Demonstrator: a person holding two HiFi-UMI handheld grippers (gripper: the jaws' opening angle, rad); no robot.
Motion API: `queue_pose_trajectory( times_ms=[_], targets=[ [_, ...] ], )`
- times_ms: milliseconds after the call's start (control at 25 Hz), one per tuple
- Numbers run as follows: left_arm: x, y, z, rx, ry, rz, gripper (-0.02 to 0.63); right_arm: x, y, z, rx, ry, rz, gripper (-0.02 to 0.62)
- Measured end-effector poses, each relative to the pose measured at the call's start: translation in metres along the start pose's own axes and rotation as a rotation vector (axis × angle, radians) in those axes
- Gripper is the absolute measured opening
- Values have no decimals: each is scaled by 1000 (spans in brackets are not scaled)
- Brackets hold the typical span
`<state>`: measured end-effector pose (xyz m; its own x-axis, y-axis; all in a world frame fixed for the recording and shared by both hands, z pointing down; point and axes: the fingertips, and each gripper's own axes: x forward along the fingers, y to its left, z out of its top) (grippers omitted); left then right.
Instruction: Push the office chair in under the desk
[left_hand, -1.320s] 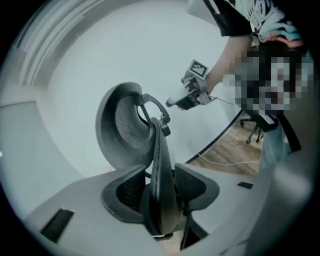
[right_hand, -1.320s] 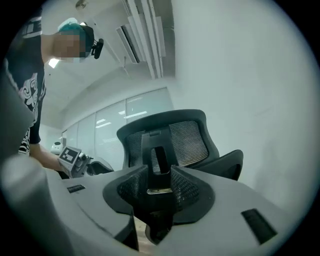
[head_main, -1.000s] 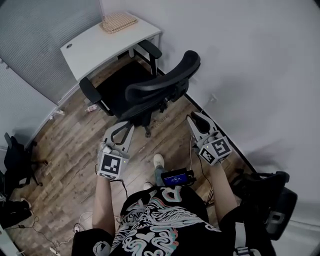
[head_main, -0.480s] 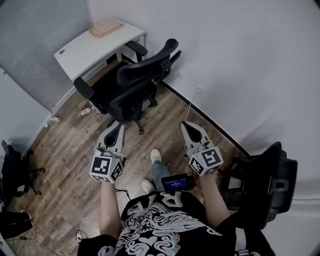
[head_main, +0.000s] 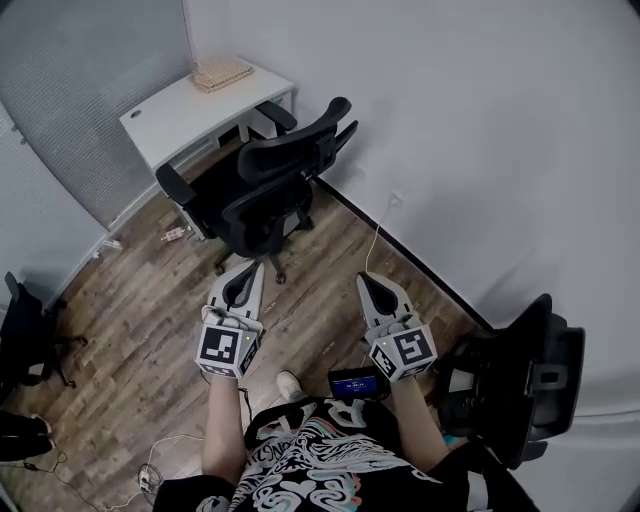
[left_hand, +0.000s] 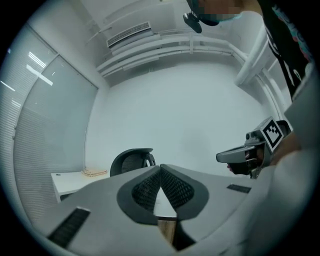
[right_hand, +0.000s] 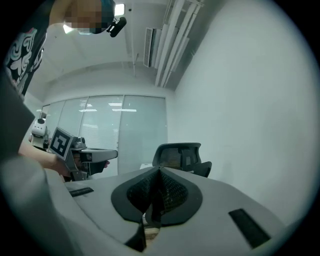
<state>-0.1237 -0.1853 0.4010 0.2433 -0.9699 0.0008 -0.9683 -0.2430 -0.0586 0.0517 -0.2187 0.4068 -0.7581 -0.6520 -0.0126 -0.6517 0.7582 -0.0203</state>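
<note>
While the left gripper (head_main: 254, 267) and right gripper (head_main: 366, 279) hover short of the chair (head_main: 285, 160), fingers closed on nothing, it stands askew at the tabletop's (head_main: 175, 110) front edge. An off-centre shove would likely spin it, catching an armrest (head_main: 273, 114) on that edge.

Desk (head_main: 165, 115): we found it in the far left corner, against both walls.
Woven mat (head_main: 222, 73): we found it on the desk's far end, next to the wall.
Office chair (head_main: 265, 190): we recorded it just before the desk, its backrest toward us and its seat on the desk side.
Left gripper (head_main: 252, 268): we held it on the near side of the office chair, apart from it.
Right gripper (head_main: 366, 280): we held it right of the left gripper, well apart from the office chair.
Second chair (head_main: 525, 385): it stood at our right, by the right wall, behind the right gripper.
</note>
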Motion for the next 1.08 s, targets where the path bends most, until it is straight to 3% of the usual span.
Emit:
queue_pose_trajectory(
  times_ms=[160, 440, 560, 680, 880, 1080],
  targets=[
    [-2, -12, 9, 93, -2, 68, 20, -9, 3, -1, 16, 13, 35, 25],
    [7, -48, 10, 87, 15, 73, 20, -38, -16, 4, 49, -8, 34, 25],
    [7, -57, 13, 97, 6, 73, 21, -44, -17, 6, 85, -28, 74, 25],
    [6, -59, 15, 97, 6, 78, 21, -45, -13, 7, 128, -49, 126, 25],
    [5, -57, 9, 90, 35, 75, 20, -43, -13, 6, 139, -42, 128, 23],
    [5, -48, 14, 98, 9, 92, 20, -38, -13, 7, 133, -46, 123, 23]
  ],
)
